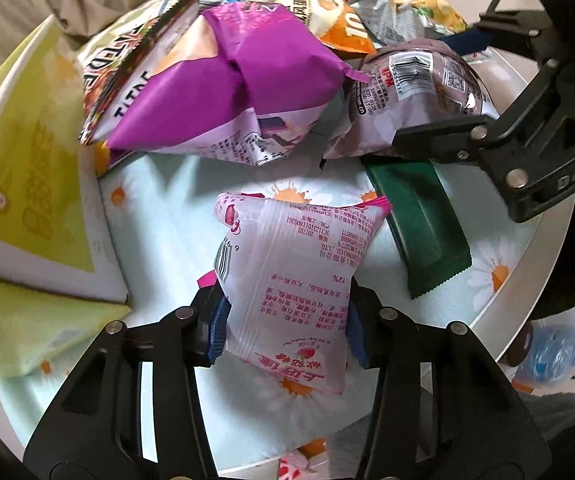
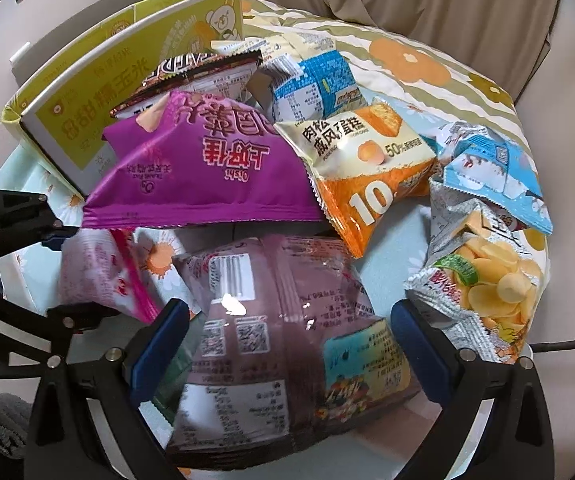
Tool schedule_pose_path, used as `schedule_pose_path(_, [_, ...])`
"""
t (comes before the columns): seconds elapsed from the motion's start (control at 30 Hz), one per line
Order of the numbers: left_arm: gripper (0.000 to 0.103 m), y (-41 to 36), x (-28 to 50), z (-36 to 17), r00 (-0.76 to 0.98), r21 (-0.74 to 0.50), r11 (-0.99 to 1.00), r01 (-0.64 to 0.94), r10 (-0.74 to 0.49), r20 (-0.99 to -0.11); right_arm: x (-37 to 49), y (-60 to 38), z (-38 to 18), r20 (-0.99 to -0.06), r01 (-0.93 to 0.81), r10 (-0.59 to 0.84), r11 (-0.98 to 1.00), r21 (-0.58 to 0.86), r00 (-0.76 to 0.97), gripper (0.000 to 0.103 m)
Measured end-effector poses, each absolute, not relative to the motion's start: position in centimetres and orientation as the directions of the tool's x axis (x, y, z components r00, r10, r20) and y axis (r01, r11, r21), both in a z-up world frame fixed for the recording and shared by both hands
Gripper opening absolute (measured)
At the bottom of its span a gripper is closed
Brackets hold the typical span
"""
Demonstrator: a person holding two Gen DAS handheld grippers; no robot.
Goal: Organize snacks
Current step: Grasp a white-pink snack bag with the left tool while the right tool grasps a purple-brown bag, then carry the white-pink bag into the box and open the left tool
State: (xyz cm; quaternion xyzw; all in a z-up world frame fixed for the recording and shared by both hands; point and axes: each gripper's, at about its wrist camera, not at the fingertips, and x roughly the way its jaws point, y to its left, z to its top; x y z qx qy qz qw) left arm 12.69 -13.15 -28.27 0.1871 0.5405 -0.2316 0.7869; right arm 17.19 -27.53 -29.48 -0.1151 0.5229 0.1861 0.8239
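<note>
Left gripper (image 1: 285, 326): blue pads clamped on both sides of the pink-and-white strawberry snack packet (image 1: 287, 280), which sits over the daisy-print round tray (image 1: 535, 240). Right gripper (image 2: 287, 344): jaws wide, straddling the dark purple bag (image 2: 271, 344); pad contact unclear. Left of the tray, a yellow corn carton (image 2: 87, 120), contents hidden. On the tray: purple chip bag (image 2: 207, 168), orange-and-white cake packet (image 2: 363, 176), green bar (image 1: 419, 224), blue packet (image 2: 495, 172), potato-chip bag (image 2: 483, 280).

A: The packet (image 1: 287, 280) is pale pink with red print; the bag (image 1: 255, 76) behind is purple.
B: The wrapper (image 1: 423, 224) is dark green, the cloth (image 1: 159, 200) light blue with orange-centred daisies, the box (image 2: 87, 92) yellow-green.
</note>
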Motion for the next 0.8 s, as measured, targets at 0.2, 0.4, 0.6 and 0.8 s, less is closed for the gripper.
schedule_pose_path(0.2, [0.044,-13.5,13.5,-27.6,0.318,0.033,0.845,0.534,-0.164,-0.934,16.7,-27.4,-29.8,-0.904,-0.435,0.187,0.901,0.001,0.385,0.088])
schedule_pose_path(0.4, [0.044,-13.5,13.0,-26.3,0.331,0.022,0.869,0.495,-0.165,-0.929,15.6,-27.5,-29.0,-0.901,-0.428,0.168,0.904,-0.022,0.401,0.074])
schedule_pose_path(0.6, [0.044,-13.5,12.4,-24.3,0.354,0.019,0.884,0.468,-0.167,-0.92,14.2,-28.1,-27.5,-0.894,-0.403,0.166,0.915,-0.018,0.416,0.073])
schedule_pose_path(0.8, [0.044,-13.4,10.8,-22.0,0.387,0.021,0.893,0.45,-0.174,-0.906,12.4,-29.0,-25.3,-0.88,-0.378,0.181,0.926,0.001,0.44,0.073])
